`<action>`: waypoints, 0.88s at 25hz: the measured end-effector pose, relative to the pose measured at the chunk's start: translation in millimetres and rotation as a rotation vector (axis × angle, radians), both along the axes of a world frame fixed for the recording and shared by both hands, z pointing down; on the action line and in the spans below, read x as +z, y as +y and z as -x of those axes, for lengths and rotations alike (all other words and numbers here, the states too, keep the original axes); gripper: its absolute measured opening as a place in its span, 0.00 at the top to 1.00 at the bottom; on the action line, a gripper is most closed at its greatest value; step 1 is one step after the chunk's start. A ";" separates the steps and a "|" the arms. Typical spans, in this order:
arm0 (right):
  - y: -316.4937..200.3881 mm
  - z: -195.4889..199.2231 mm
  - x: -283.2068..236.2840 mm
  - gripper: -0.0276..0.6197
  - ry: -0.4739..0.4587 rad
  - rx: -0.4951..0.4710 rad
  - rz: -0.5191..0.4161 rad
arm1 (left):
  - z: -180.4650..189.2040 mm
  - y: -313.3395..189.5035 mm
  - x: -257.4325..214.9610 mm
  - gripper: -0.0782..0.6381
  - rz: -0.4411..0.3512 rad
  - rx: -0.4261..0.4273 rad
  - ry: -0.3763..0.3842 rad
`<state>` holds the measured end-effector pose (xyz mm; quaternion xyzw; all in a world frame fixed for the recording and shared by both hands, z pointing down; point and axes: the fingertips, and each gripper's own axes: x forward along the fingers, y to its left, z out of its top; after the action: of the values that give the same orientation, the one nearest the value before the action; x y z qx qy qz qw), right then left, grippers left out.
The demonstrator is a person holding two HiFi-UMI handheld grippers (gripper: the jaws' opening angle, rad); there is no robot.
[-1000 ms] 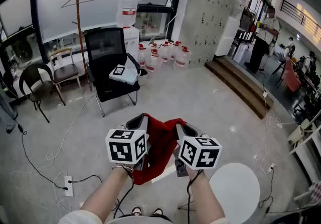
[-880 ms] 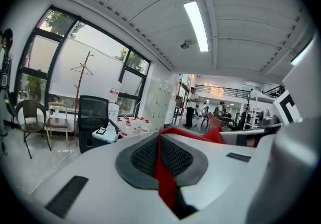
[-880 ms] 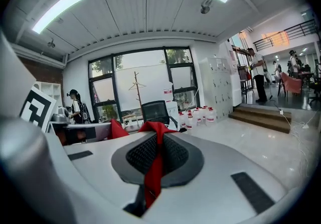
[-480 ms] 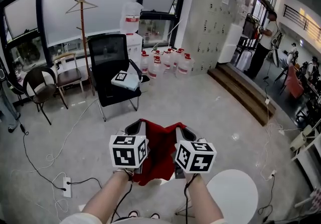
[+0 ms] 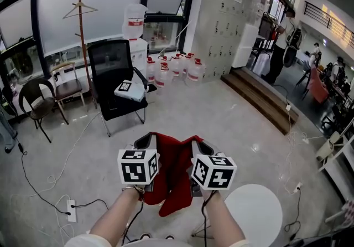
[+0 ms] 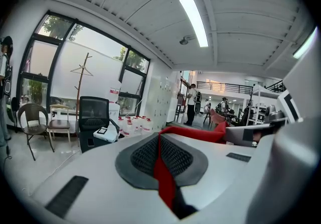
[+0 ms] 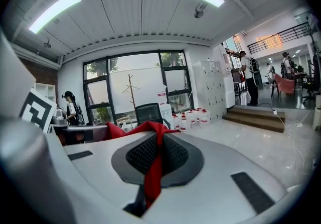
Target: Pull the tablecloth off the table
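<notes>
A red tablecloth (image 5: 174, 176) hangs in the air between my two grippers, bunched and drooping below them. My left gripper (image 5: 145, 142) is shut on the cloth's left edge; a red strip (image 6: 163, 175) is pinched between its grey pads. My right gripper (image 5: 200, 144) is shut on the right edge, with a red fold (image 7: 153, 173) clamped between its pads. Both are held side by side at chest height, pointing forward. A small round white table (image 5: 254, 210) stands bare at the lower right, just beside my right arm.
A black office chair (image 5: 116, 82) with a marker cube on its seat stands ahead. Behind it are a coat stand (image 5: 83, 30), water jugs (image 5: 171, 68) and a wicker chair (image 5: 36, 99). Cables and a power strip (image 5: 70, 210) lie on the floor at left. Wooden steps (image 5: 265, 104) rise at right.
The cloth now hangs lower and longer beneath the grippers. Both grippers stay shut and close together; the view has shifted slightly.
</notes>
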<state>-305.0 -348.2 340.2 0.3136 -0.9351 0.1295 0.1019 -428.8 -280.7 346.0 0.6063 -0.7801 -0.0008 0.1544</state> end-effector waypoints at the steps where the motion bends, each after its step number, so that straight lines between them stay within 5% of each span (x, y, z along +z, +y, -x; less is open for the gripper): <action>1: -0.2 -1.6 -0.7 0.92 -0.001 -0.001 -0.005 | -1.1 -1.2 -0.8 0.87 -0.003 0.001 0.000; 22: -1.0 -11.9 -5.4 0.92 0.016 -0.002 -0.036 | -0.1 2.7 -6.0 0.87 -0.029 -0.014 0.013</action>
<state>-293.1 -349.2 334.8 0.3155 -0.9368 0.1101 0.1039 -428.7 -278.0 340.0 0.6029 -0.7832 -0.0171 0.1509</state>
